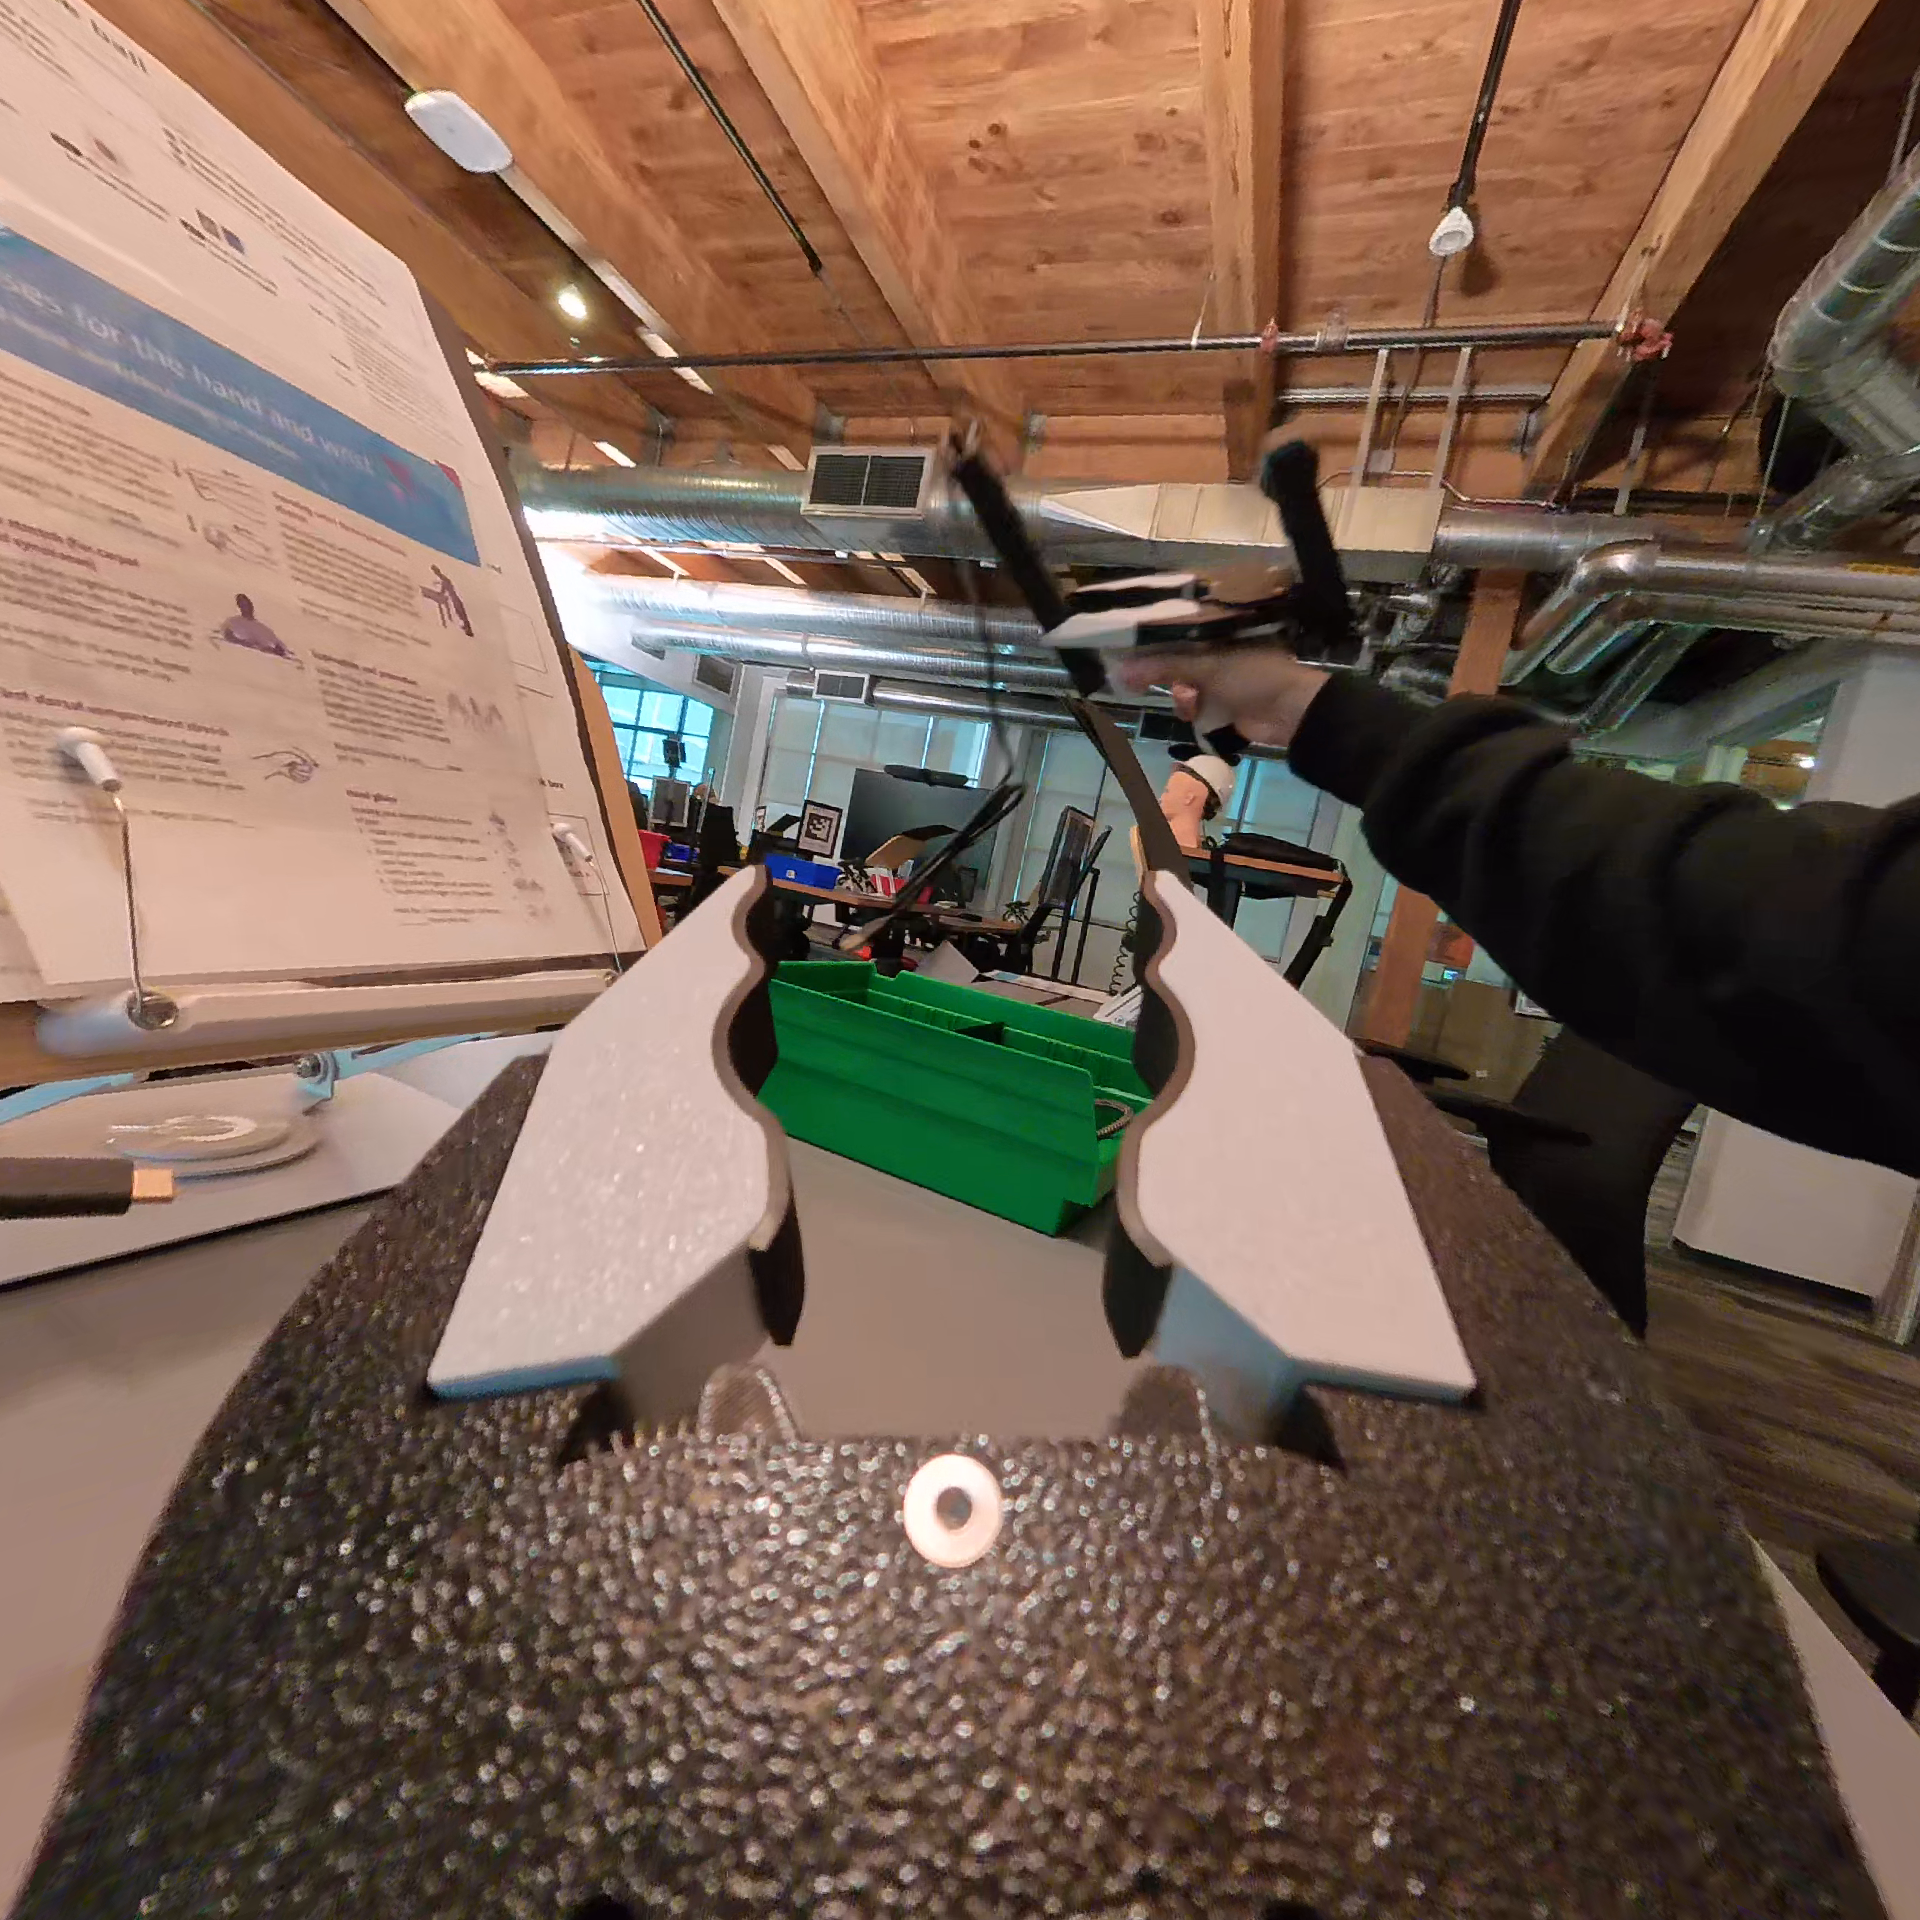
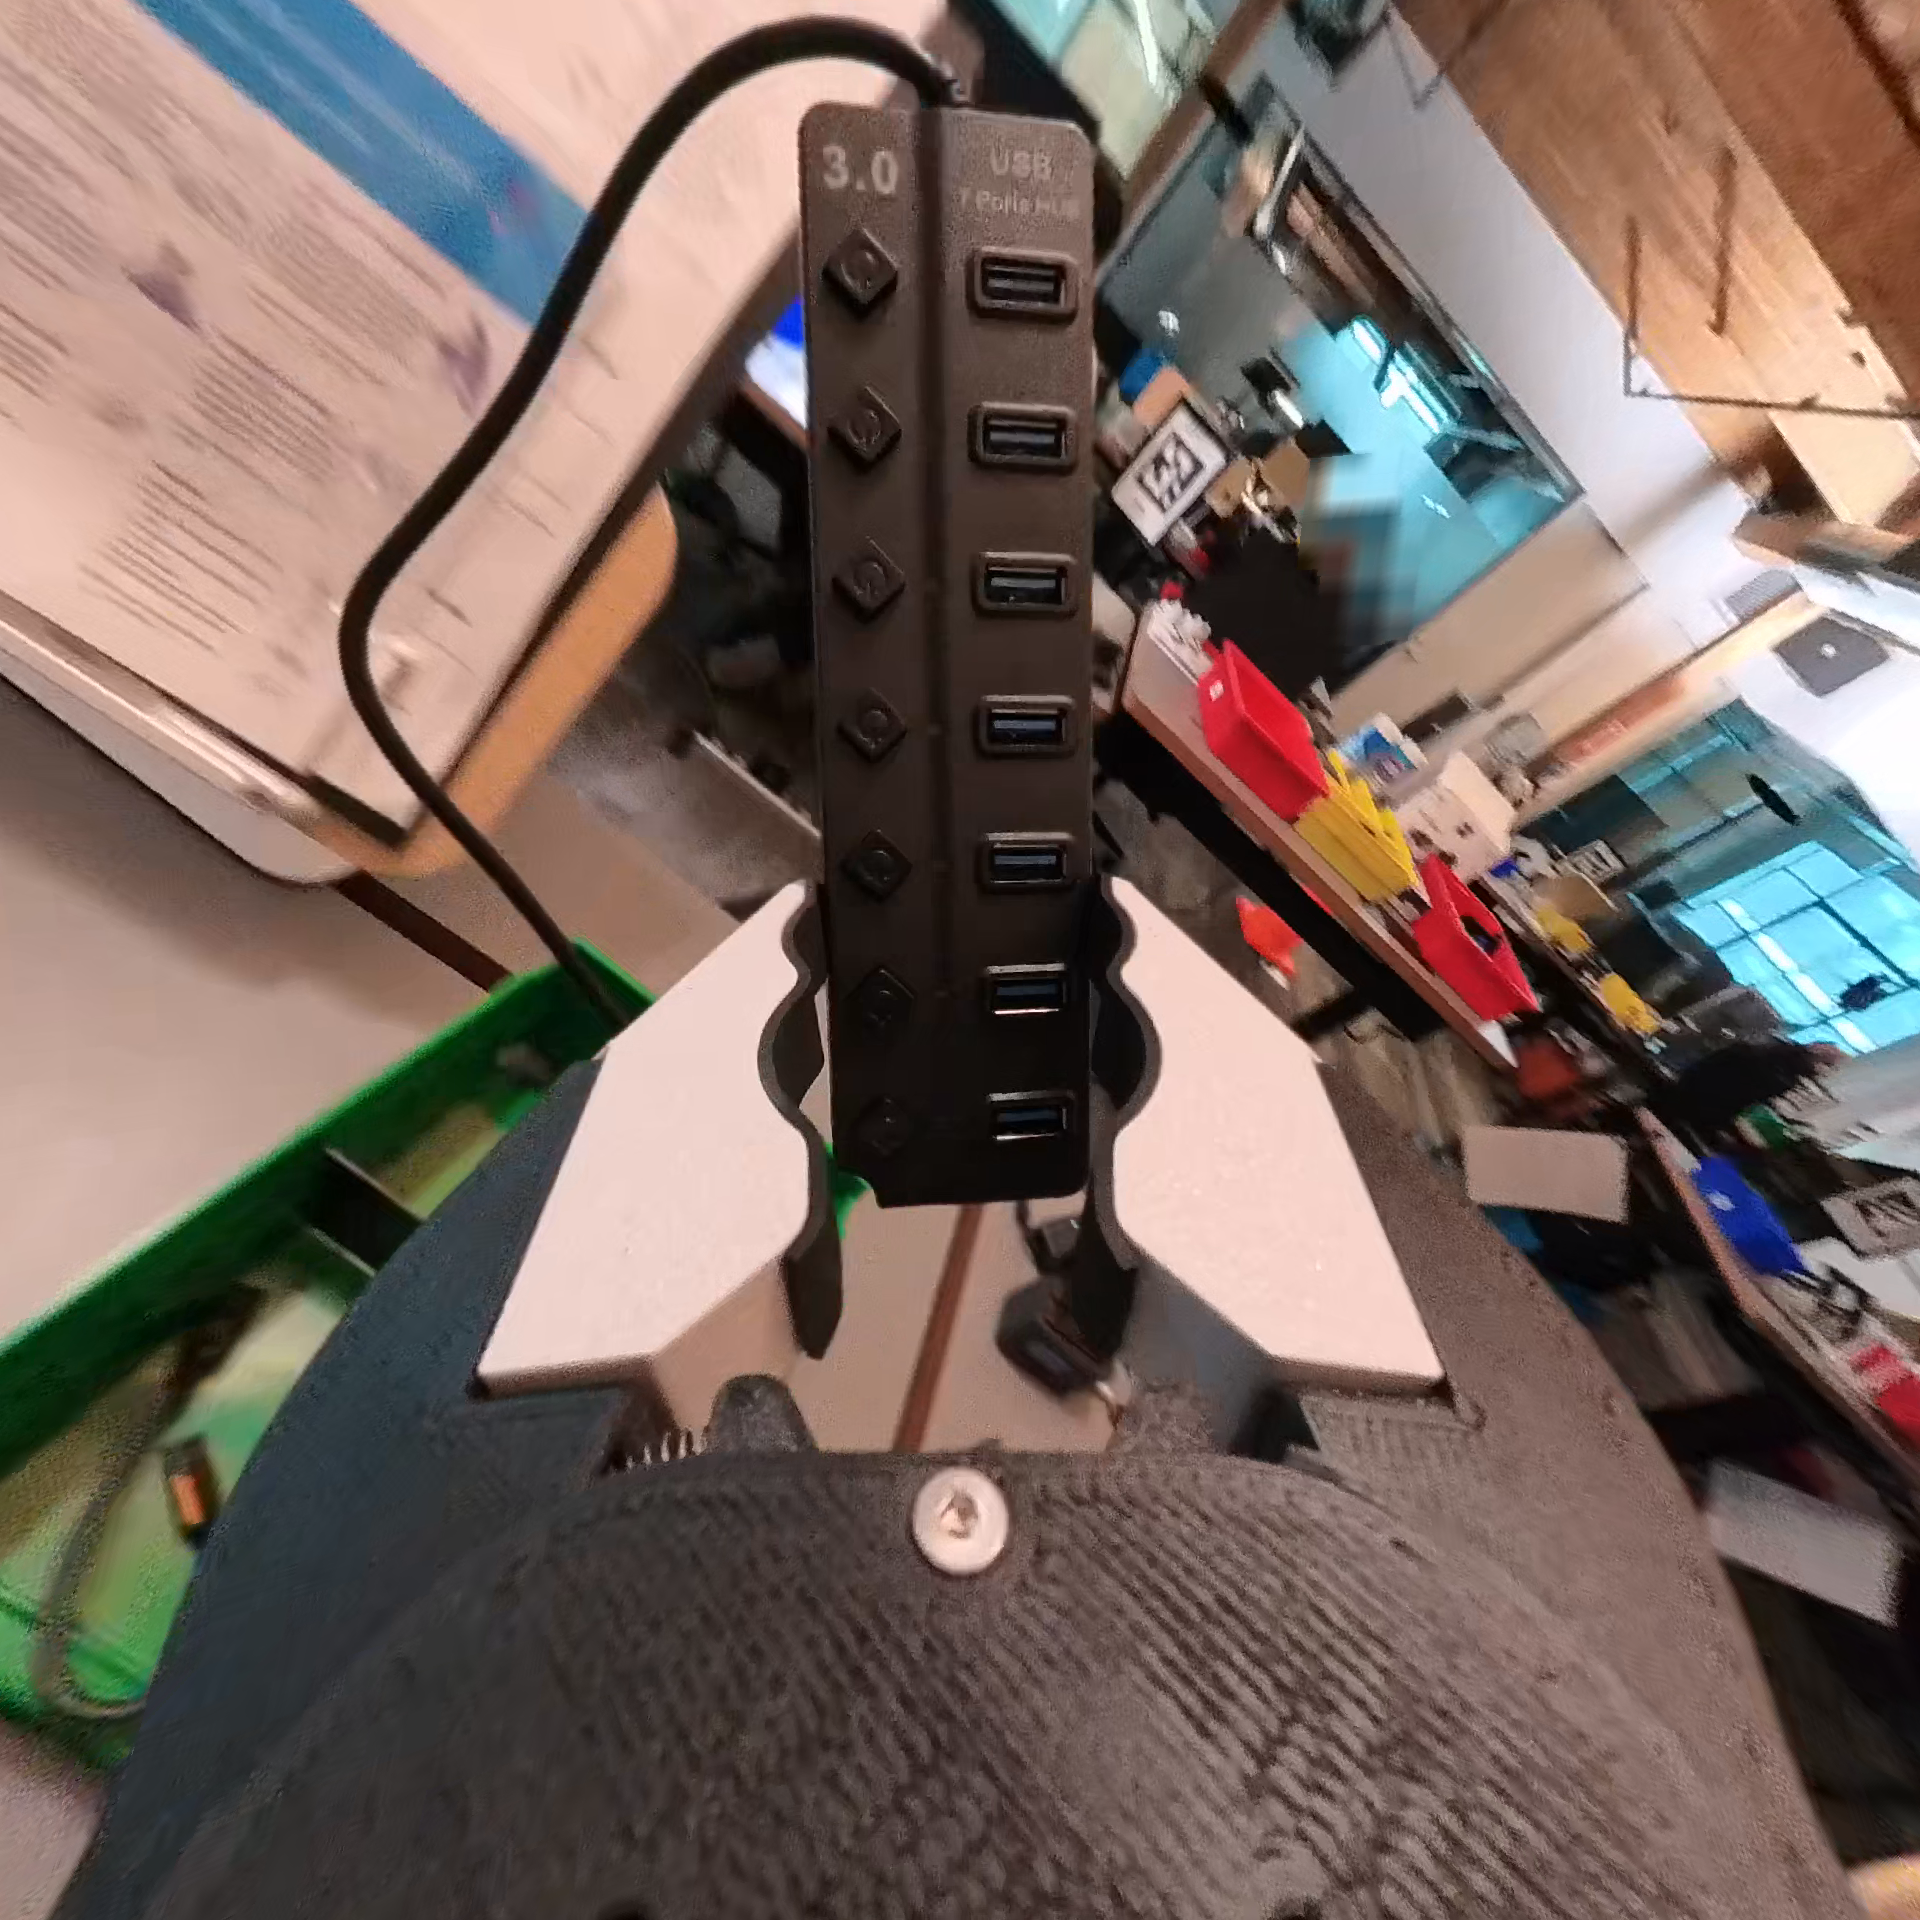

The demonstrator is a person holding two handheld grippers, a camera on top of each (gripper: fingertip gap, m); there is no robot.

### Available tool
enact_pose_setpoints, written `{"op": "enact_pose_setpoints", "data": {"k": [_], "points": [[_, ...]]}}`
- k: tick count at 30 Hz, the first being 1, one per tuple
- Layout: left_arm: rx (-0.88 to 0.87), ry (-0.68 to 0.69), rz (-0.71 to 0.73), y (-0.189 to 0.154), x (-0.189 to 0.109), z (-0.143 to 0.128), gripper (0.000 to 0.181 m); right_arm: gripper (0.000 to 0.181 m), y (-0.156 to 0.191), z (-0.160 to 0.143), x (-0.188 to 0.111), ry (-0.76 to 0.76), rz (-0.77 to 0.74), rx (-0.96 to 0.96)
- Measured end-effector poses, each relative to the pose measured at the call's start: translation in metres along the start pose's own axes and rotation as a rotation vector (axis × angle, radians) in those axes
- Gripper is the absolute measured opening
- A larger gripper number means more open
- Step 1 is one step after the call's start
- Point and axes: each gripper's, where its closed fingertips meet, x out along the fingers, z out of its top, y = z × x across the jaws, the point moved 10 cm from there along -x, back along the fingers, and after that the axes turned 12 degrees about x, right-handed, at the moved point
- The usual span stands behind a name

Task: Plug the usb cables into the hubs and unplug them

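Hub in hand is the step: the right gripper (image 2: 961, 1049) is clenched on the lower end of a long black hub (image 2: 948, 644), holding it upright in the air, its ports all empty and its own black cord (image 2: 457, 582) trailing down toward the green bin (image 1: 935, 1101). Nearer that bin, the left gripper (image 1: 951, 1049) hangs released over the grey surface (image 1: 935, 1340), grasping nothing. Left of the bin, a brown-tipped plug (image 1: 78, 1187) pokes in by the tilted poster stand (image 1: 312, 1008). Next, I judge, the left gripper must fetch a cable and line its plug squarely with a port.
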Motion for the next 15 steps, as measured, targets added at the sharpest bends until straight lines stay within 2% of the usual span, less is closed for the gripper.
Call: {"op": "enact_pose_setpoints", "data": {"k": [5,11,13,15], "points": [[-0.028,0.007,-0.020,0.002,-0.001,-0.004,0.066,0.051,0.013,-0.063,0.049,0.274,0.022,-0.204],[-0.049,0.024,-0.043,0.002,0.000,-0.008,0.065,0.051,0.035,-0.124,0.082,0.681,0.139,-0.421],[-0.049,0.031,-0.051,0.001,0.002,-0.009,0.064,0.050,0.041,-0.131,0.092,0.713,0.157,-0.497],[-0.048,0.041,-0.060,-0.001,0.003,-0.010,0.064,0.050,0.054,-0.132,0.104,0.692,0.236,-0.492]]}}
